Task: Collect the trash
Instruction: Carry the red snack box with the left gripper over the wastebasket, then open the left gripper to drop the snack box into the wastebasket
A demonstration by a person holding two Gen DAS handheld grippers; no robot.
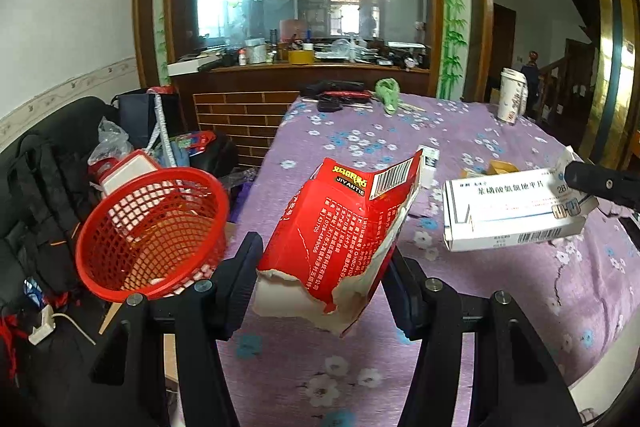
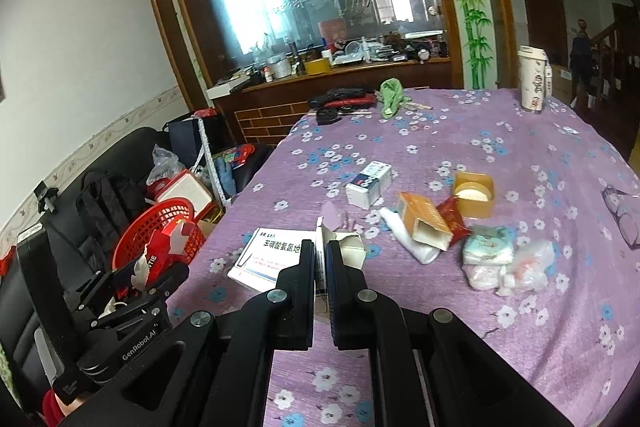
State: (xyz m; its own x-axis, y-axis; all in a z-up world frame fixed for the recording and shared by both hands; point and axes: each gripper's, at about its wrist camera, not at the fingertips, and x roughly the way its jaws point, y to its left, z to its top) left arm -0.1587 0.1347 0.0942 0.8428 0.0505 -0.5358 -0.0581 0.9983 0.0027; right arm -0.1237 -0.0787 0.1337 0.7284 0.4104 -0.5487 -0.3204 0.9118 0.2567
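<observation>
My left gripper [image 1: 324, 255] is shut on a torn red box [image 1: 340, 227] and holds it over the table's left edge, just right of a red mesh basket [image 1: 152, 227]. The basket also shows in the right wrist view [image 2: 160, 231], with the left gripper [image 2: 136, 283] and red box [image 2: 168, 247] in front of it. My right gripper [image 2: 319, 259] is shut on a white medicine box [image 2: 276, 257], held above the purple floral tablecloth [image 2: 440, 131]; the white medicine box appears in the left wrist view [image 1: 516, 211] too.
On the table lie a small white box [image 2: 370, 183], an orange carton [image 2: 426, 223], a yellow tub [image 2: 474, 195], wrappers and tissue [image 2: 504, 261], a green cloth [image 2: 390, 97] and a tall cup [image 2: 532, 83]. A black sofa with bags [image 1: 52, 187] stands left.
</observation>
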